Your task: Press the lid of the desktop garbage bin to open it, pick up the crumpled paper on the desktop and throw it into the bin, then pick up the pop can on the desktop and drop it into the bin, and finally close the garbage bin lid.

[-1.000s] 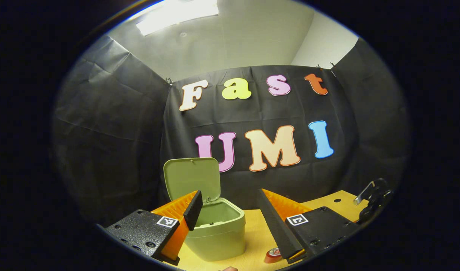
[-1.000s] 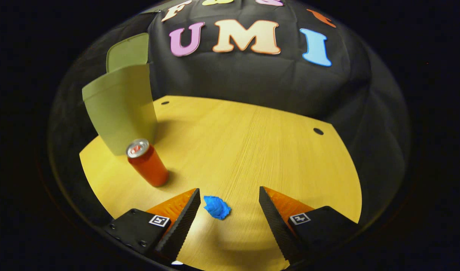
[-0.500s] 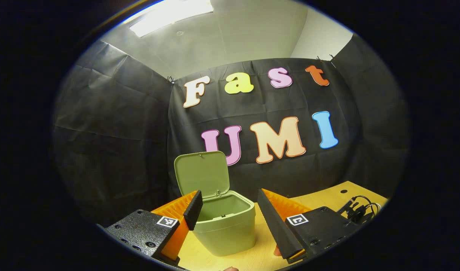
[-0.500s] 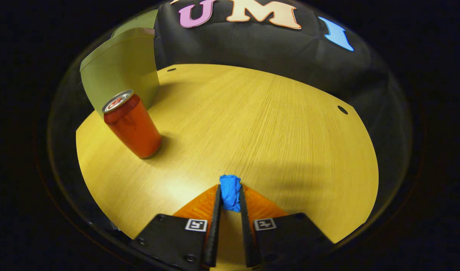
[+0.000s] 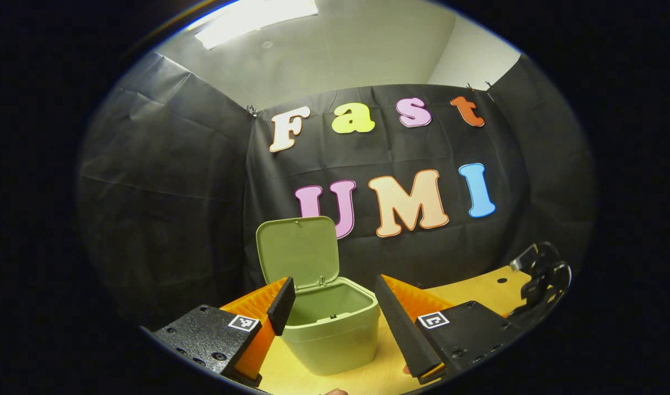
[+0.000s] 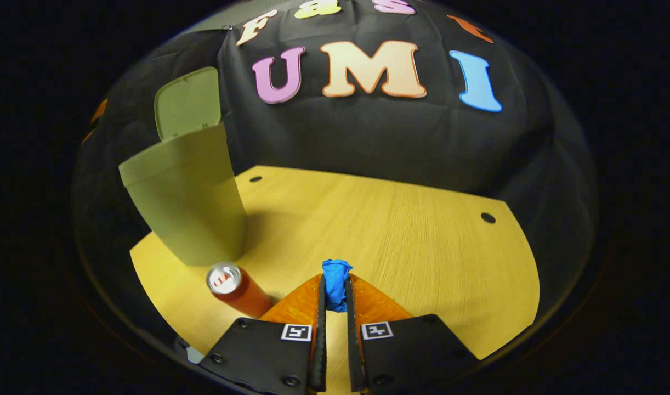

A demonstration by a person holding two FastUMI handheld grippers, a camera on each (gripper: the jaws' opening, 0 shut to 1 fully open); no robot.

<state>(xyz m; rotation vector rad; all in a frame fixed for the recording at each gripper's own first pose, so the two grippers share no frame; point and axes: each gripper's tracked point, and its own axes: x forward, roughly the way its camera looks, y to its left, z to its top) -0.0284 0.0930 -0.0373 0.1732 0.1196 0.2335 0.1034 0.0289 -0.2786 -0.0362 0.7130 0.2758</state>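
Note:
A green desktop bin (image 5: 335, 329) stands on the wooden desk with its lid (image 5: 297, 251) swung up and open. My left gripper (image 5: 335, 307) is open just in front of the bin, holding nothing. In the right gripper view the bin (image 6: 187, 197) is at the left with its lid (image 6: 187, 103) raised. A red pop can (image 6: 236, 288) stands upright near the bin's base. My right gripper (image 6: 335, 285) is shut on the blue crumpled paper (image 6: 335, 277), held above the desk. The other gripper (image 5: 540, 280) appears at the far right of the left gripper view.
The wooden desk (image 6: 401, 236) stretches to the right of the bin, with small round holes (image 6: 487, 218) near its far edge. Black cloth walls close in behind and on both sides.
My right gripper closed on the blue paper and lifted it off the desk; the can now sits lower and nearer. The left gripper drifted slightly, staying open before the bin.

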